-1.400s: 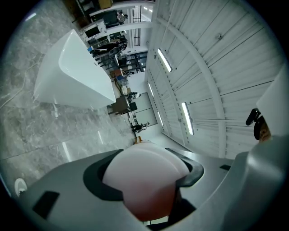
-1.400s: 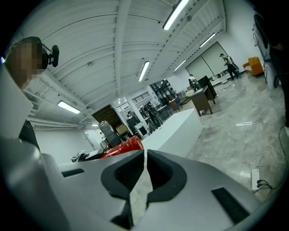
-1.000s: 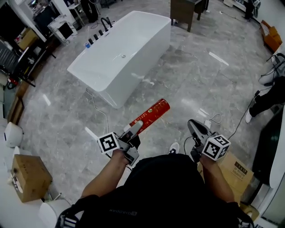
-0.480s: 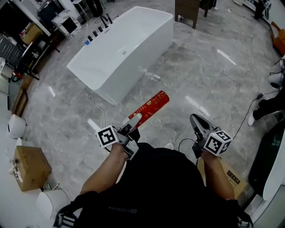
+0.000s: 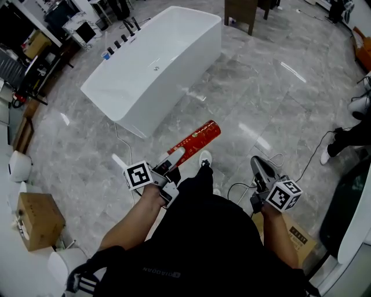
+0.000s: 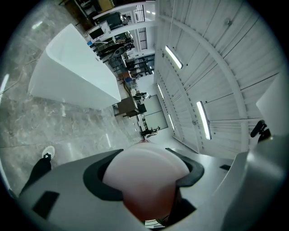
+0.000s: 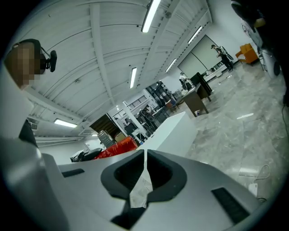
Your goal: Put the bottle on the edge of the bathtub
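My left gripper (image 5: 174, 158) is shut on the white-capped end of a long red bottle (image 5: 196, 139), which points up and right toward the bathtub. In the left gripper view the bottle's pale end (image 6: 145, 173) fills the space between the jaws. The white freestanding bathtub (image 5: 152, 68) stands on the grey marble floor ahead at upper left, still some way from the bottle. My right gripper (image 5: 259, 167) hangs at lower right with its jaws together and nothing between them; its view shows the jaws (image 7: 143, 173) meeting, the red bottle (image 7: 117, 148) to the left and the bathtub (image 7: 174, 128) beyond.
Black taps (image 5: 119, 42) line the tub's far left rim. A cardboard box (image 5: 37, 220) sits at lower left, another (image 5: 293, 238) at lower right. A white cable (image 5: 119, 134) trails on the floor by the tub. A dark wooden cabinet (image 5: 246, 11) stands beyond the tub.
The view has shifted slightly closer to the tub and a foot has stepped forward below the bottle. Both grippers keep their hold and pose.
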Demonstrator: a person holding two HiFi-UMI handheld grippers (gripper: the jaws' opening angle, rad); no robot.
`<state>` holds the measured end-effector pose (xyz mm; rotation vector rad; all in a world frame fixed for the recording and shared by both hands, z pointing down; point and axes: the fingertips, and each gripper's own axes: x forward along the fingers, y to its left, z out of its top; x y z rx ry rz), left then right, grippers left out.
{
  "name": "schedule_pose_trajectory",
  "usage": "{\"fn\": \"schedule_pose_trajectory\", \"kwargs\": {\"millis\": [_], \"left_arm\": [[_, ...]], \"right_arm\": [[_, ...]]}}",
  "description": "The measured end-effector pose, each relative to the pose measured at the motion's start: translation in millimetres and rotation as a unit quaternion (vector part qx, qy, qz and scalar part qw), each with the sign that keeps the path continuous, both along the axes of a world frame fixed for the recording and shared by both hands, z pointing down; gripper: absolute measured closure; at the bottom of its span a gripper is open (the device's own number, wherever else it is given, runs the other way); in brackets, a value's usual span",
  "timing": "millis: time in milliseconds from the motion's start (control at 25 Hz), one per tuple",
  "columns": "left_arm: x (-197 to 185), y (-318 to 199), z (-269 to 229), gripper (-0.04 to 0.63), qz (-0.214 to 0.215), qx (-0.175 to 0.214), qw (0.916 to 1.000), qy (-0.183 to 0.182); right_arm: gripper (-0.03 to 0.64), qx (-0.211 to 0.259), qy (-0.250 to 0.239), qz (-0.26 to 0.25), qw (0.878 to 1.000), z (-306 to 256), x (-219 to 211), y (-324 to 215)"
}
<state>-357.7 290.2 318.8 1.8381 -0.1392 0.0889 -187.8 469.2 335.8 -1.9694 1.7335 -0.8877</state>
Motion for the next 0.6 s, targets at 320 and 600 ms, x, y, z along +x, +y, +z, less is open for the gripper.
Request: {"fn": "schedule_pose_trajectory", "kwargs": {"millis": [320,600], "left_arm": [[79,-39,13,0.295,0.033,-0.015,0.9993,-0.01],[151,-110,7,0.295,0.03,0.009,0.9994,0.017]], "right_arm": [[0.575,-0.019,-0.01,0.024,0.999,12,61,-30],[0.575,-0.053,0.013,0.009,0.998,-3,131,-94]]}}
